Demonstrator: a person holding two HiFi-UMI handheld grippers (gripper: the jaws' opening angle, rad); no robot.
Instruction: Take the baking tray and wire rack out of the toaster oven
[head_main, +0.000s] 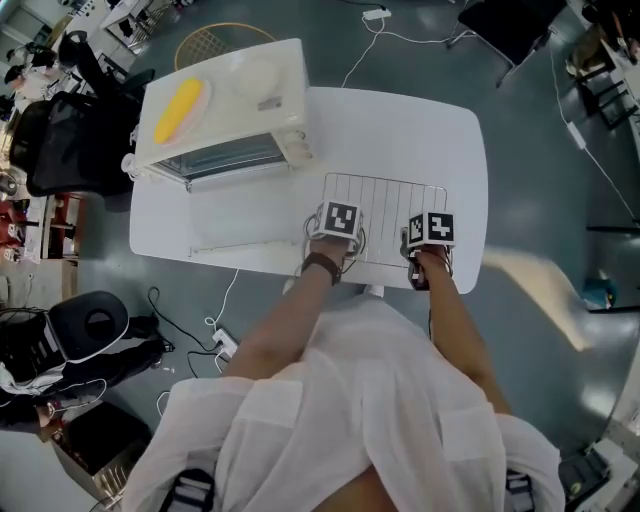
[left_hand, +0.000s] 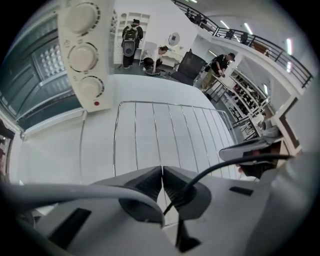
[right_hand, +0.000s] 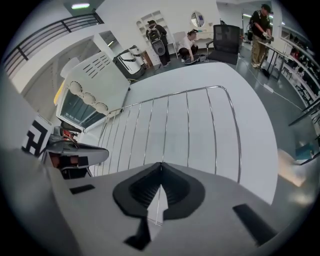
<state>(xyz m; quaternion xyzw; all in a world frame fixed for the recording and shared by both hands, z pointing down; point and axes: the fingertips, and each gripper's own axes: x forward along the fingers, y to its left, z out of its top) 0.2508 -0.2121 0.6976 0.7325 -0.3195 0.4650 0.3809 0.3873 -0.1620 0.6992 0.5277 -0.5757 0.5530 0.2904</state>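
Grey plastic left tongs (left_hand: 162, 169) are pinching fully closed on a thin bar at the near edge of the silver wire rack (head_main: 385, 205). The matching right tongs (right_hand: 160, 167), just beside them at 3 o'clock, are clamping shut on another bar of that same edge. The rack is stretching away towards 12 o'clock over the near right part of the white round-cornered table (head_main: 440, 140); whether it is touching the tabletop I cannot tell. At 10 o'clock from the rack, the cream boxy toaster oven (head_main: 225, 100) is standing on the table's far left part, its three round dials (left_hand: 82, 55) lining the end nearest the rack. A yellow oblong item (head_main: 178, 108) is lying on the oven's roof.
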